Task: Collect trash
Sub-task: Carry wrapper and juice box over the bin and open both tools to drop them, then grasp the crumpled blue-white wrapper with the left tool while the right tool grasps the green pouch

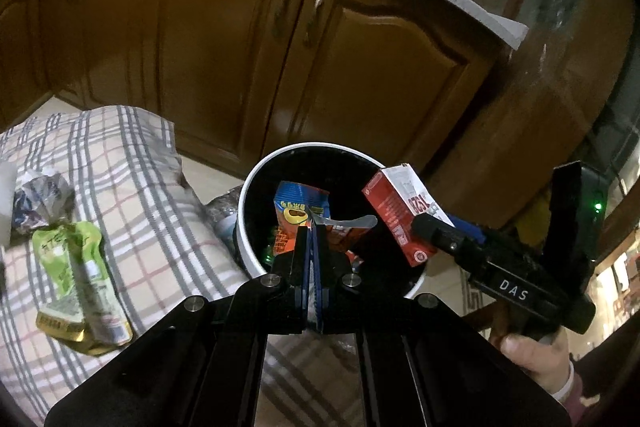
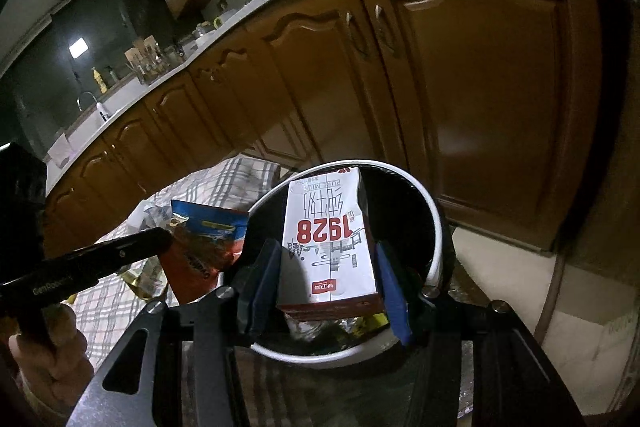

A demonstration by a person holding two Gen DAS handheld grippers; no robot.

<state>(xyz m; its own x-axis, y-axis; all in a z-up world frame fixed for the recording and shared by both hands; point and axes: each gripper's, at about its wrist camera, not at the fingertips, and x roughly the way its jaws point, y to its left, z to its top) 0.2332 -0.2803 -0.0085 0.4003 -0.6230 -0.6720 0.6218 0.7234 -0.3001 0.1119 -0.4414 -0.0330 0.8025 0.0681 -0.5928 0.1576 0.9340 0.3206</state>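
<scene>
A white-rimmed bin with a black inside stands on the floor by the cabinets; it also shows in the right wrist view. My left gripper is shut on a blue and orange snack wrapper and holds it over the bin's mouth; the wrapper also shows in the right wrist view. My right gripper is shut on a red and white "1928" milk carton above the bin, which also shows in the left wrist view. The right gripper shows at the right of the left wrist view.
A plaid cloth lies left of the bin with a green pouch and a crumpled wrapper on it. Brown cabinet doors stand just behind the bin. A bottle lies between cloth and bin.
</scene>
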